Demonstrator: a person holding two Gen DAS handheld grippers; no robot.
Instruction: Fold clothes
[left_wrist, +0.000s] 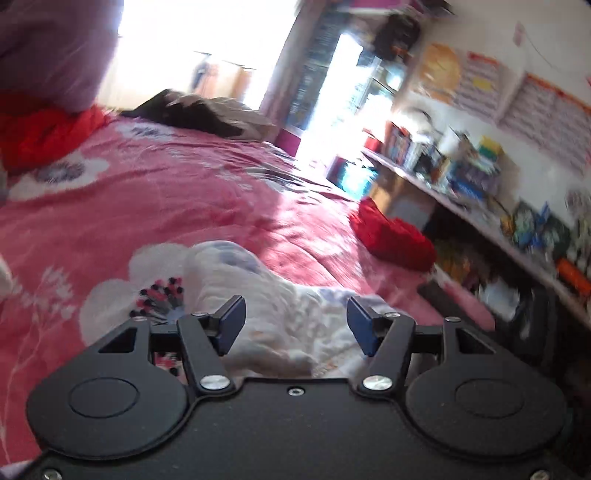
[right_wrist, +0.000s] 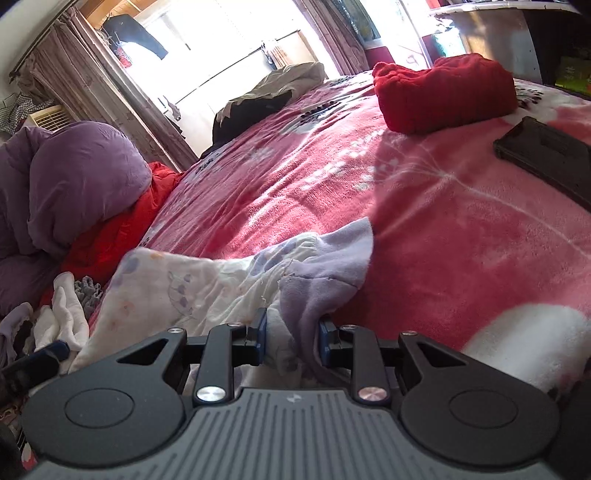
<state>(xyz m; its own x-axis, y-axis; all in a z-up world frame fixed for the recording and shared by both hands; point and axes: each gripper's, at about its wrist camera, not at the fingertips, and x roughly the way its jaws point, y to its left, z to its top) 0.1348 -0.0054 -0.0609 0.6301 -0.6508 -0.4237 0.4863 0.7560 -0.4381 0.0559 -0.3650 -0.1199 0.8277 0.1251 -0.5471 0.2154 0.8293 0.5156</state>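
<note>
the right hand-held gripper (right_wrist: 291, 338) is pinching a bunched fold of the white and lilac garment (right_wrist: 207, 280), its two blue pads pressing the cloth from both sides near the garment's lilac edge. the garment is lying crumpled on the pink flowered blanket (right_wrist: 424, 206) of the bed, close to the front edge. the left hand-held gripper (left_wrist: 295, 323) is standing wide open just over the same garment (left_wrist: 280, 306), with nothing between its fingers. a folded red sweater (right_wrist: 443, 96) is resting farther back near the right edge of the bed, and a dark phone (right_wrist: 546, 155) is lying beside it. between garment and sweater the blanket is showing broad and flat. a purple duvet (right_wrist: 74, 184) is piling up at the left side.
</note>
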